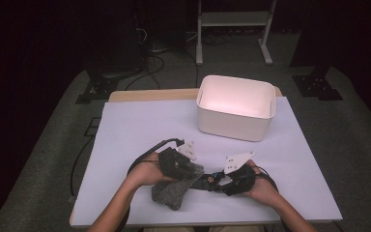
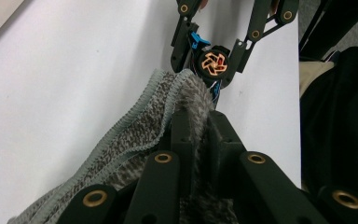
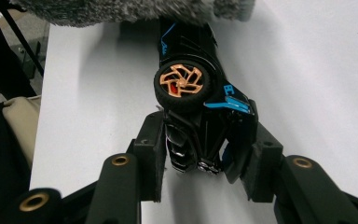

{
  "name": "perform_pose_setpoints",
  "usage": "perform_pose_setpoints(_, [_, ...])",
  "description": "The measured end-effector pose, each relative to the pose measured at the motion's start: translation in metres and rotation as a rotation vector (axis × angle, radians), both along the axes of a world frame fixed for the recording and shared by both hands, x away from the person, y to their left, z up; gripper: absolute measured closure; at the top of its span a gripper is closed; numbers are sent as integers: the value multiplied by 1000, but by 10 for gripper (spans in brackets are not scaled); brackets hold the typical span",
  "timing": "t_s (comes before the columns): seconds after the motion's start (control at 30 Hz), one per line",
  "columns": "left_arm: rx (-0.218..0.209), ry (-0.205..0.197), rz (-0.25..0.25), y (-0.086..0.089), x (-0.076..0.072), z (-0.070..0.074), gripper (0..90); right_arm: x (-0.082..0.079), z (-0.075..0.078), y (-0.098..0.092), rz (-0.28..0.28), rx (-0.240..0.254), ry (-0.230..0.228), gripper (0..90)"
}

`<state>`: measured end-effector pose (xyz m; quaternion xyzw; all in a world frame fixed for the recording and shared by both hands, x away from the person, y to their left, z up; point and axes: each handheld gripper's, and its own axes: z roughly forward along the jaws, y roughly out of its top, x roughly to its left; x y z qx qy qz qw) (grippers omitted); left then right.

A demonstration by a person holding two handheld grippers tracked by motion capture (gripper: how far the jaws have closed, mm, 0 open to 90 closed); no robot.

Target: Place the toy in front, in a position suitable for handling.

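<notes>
White table cover (image 1: 140, 125) under dim light. Near its front edge, black toy car (image 3: 193, 107) with blue trim and orange wheels, pinched between the pads of the right gripper (image 3: 203, 163), jaws partway closed on its body. Touching the car's far end, grey fuzzy cloth (image 2: 135, 126), clamped tight in the left gripper (image 2: 198, 128). Farther back, white bin (image 1: 235, 107), well apart.
</notes>
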<state>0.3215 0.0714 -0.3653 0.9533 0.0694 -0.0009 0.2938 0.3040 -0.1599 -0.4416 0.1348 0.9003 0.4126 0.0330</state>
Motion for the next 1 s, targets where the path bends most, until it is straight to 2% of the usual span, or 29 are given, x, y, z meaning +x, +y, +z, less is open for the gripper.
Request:
perform_pose_setpoints(0.2, [3,7,-53,-20,-2,-1,840,-3,0,4,9,-4,-20,568])
perform_pose_setpoints(0.3, [-7,17,-100,-37,-4,-2,840,-3,-1,5,9,-3,-22,568])
perform_pose_setpoints(0.37, [4,18,-120,-46,-6,-3,839,-4,-1,6,3,-2,-19,568])
perform_pose_setpoints(0.47, [13,13,-135,-48,-6,-2,839,-5,-1,5,8,-3,-24,568])
perform_pose_setpoints(0.6, [18,4,-94,-34,0,1,837,-4,-1,5,7,-1,-23,569])
perform_pose_setpoints(0.7, [7,18,-74,-26,3,0,833,-3,-1,6,9,4,-21,571])
perform_pose_setpoints(0.9, [-18,31,-92,-37,3,-3,823,-3,-1,8,3,3,-11,570])
perform_pose_setpoints(0.93, [-40,36,-94,-41,4,-4,820,-2,-1,8,3,5,-8,570])
perform_pose_setpoints(1.0, [-54,48,-97,-44,5,-7,820,-1,-1,8,4,10,-2,570])
